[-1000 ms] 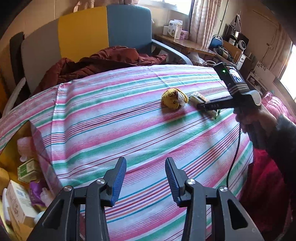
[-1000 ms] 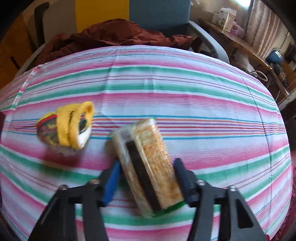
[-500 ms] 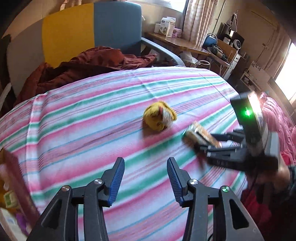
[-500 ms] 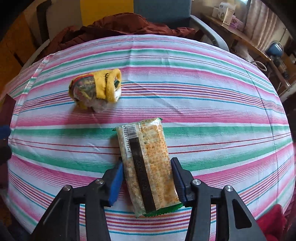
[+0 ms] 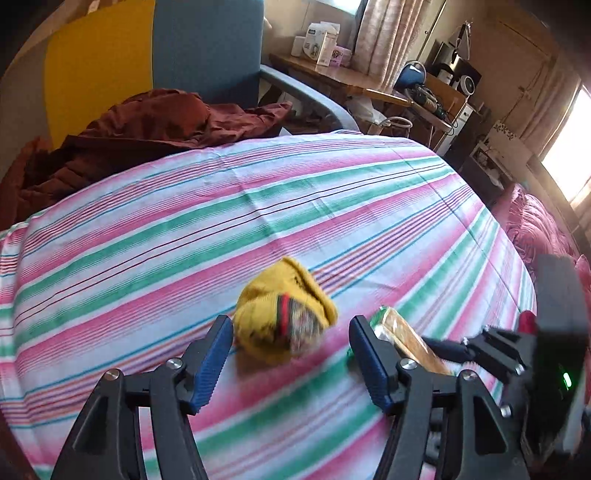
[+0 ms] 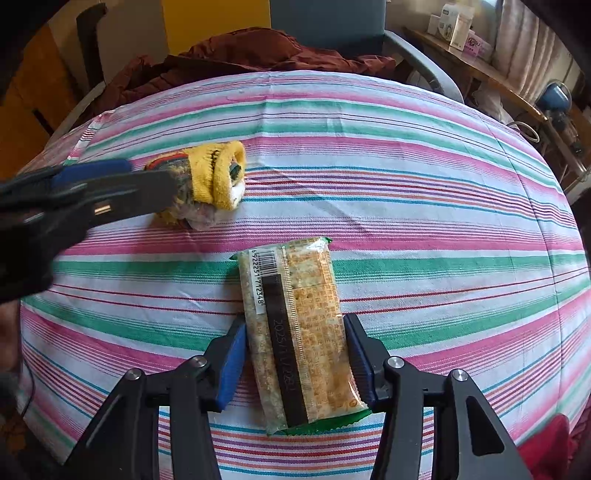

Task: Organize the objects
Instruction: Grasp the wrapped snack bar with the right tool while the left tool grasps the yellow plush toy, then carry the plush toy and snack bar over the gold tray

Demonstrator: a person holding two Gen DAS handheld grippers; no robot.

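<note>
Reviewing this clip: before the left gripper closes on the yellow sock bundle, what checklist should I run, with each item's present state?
1. Left gripper jaws opening, nothing clamped: ok.
2. Yellow sock bundle lies just ahead of the left fingertips, not yet between them: not ok.
3. Cracker packet sits between the right gripper pads: ok.
4. Right pads pressing the packet firmly: cannot tell.
5. Bundle and packet lie apart on the striped cloth: ok.

This is a lived-in room of a home. A striped cloth (image 5: 258, 206) covers the table, a dark red jacket (image 5: 140, 129) lies on a blue and yellow armchair (image 5: 207, 48), curtains (image 5: 388, 33) hang by a cluttered wooden desk (image 5: 343, 79), and pink bedding (image 5: 535, 225) lies under a sunlit window (image 5: 576, 147).
</note>
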